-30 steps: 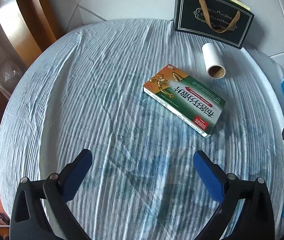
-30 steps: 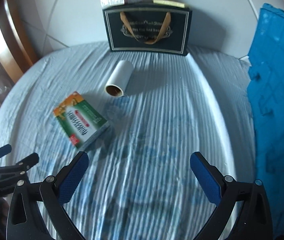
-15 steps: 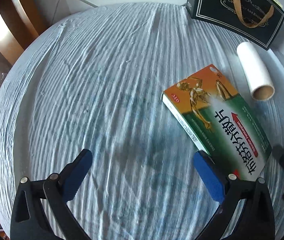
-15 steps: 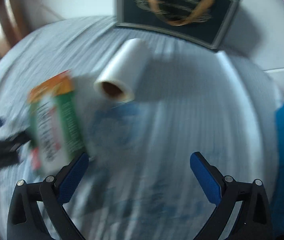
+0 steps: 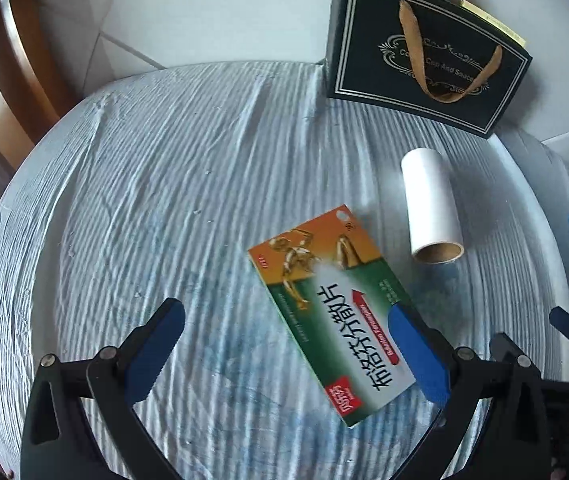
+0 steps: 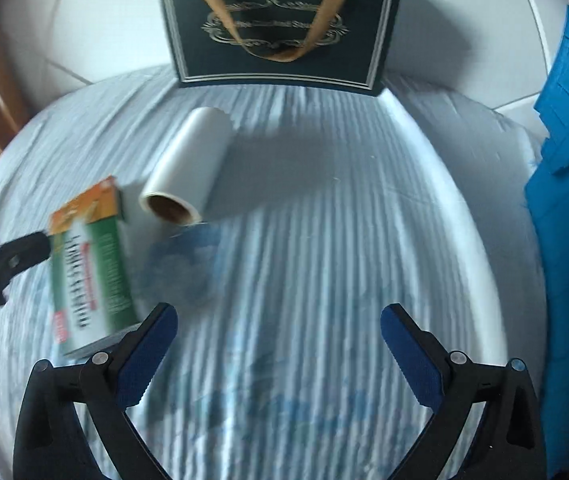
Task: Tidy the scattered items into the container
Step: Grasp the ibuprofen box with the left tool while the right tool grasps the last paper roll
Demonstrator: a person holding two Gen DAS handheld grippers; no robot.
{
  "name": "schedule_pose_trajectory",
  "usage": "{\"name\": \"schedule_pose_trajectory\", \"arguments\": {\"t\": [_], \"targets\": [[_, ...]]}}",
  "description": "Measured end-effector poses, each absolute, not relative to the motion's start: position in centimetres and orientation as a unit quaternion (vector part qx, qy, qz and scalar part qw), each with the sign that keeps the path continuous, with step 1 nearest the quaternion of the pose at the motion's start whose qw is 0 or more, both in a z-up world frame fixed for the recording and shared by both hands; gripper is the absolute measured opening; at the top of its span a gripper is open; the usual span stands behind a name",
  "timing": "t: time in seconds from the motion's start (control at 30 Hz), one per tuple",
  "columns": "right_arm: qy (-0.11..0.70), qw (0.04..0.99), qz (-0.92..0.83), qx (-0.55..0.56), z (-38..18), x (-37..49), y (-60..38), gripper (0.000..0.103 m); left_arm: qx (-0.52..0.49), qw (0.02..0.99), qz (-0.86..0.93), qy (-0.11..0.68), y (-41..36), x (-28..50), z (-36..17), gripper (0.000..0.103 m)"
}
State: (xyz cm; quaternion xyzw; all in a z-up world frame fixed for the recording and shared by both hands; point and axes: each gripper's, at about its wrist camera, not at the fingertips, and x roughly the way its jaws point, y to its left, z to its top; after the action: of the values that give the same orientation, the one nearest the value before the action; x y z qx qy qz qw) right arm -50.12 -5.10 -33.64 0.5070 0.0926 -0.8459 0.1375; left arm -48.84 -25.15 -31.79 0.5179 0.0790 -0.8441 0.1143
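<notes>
one dark bag (image 5: 424, 56) reads "cup and sauce"; box (image 5: 332, 312) bears chinese print.

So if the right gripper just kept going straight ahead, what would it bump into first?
Probably the black gift bag, standing straight ahead of the open right gripper. The white roll lies left of that line, so it should miss it, though depth is hard to judge.

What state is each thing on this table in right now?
Medicine box: lying flat on the cloth, between the wide-open left tongs.
White roll: on its side, beside the box.
Black gift bag: upright at the table's far edge, handles hanging down its front.
Right tongs: open, empty.
Striped tablecloth: spread out, wrinkled.
</notes>
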Motion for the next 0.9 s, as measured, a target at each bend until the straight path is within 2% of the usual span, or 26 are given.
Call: {"name": "schedule_pose_trajectory", "arguments": {"t": [0.1,0.23,0.47,0.57,0.6,0.67,0.77,0.8,0.83,0.9], "targets": [[0.094,0.169,-0.837,0.512,-35.1,-50.1,-6.4,0.103,0.528,0.116,-0.838,0.078,-24.4,-49.0,-32.5,0.103],[0.077,0.263,-0.800,0.534,-36.2,-47.5,-7.9,0.103,0.537,0.120,-0.832,0.077,-23.6,-49.6,-33.2,0.103],[0.051,0.186,-0.827,0.527,-34.4,-48.8,-2.6,0.103,0.570,0.130,-0.809,0.066,-22.8,-51.0,-36.7,0.103],[0.026,0.189,-0.840,0.508,-32.8,-50.1,-3.0,0.103,0.563,0.131,-0.811,0.093,-24.0,-50.9,-37.6,0.103],[0.015,0.199,-0.839,0.505,-32.4,-50.4,-3.5,0.103,0.557,0.132,-0.815,0.091,-24.2,-51.0,-37.5,0.102],[0.003,0.219,-0.836,0.502,-32.0,-51.3,-4.5,0.103,0.541,0.131,-0.826,0.092,-25.0,-51.1,-37.2,0.092],[0.009,0.228,-0.835,0.500,-32.0,-53.1,-7.4,0.103,0.531,0.137,-0.831,0.094,-26.6,-52.0,-37.1,0.092],[0.012,0.230,-0.835,0.500,-32.2,-53.5,-8.1,0.099,0.529,0.138,-0.832,0.093,-27.1,-52.4,-37.1,0.092],[0.018,0.229,-0.834,0.502,-32.3,-54.1,-9.0,0.089,0.526,0.139,-0.834,0.089,-27.5,-52.8,-37.0,0.092],[0.031,0.227,-0.834,0.503,-32.5,-54.9,-10.8,0.083,0.525,0.130,-0.837,0.085,-28.0,-53.5,-37.1,0.092]]}}
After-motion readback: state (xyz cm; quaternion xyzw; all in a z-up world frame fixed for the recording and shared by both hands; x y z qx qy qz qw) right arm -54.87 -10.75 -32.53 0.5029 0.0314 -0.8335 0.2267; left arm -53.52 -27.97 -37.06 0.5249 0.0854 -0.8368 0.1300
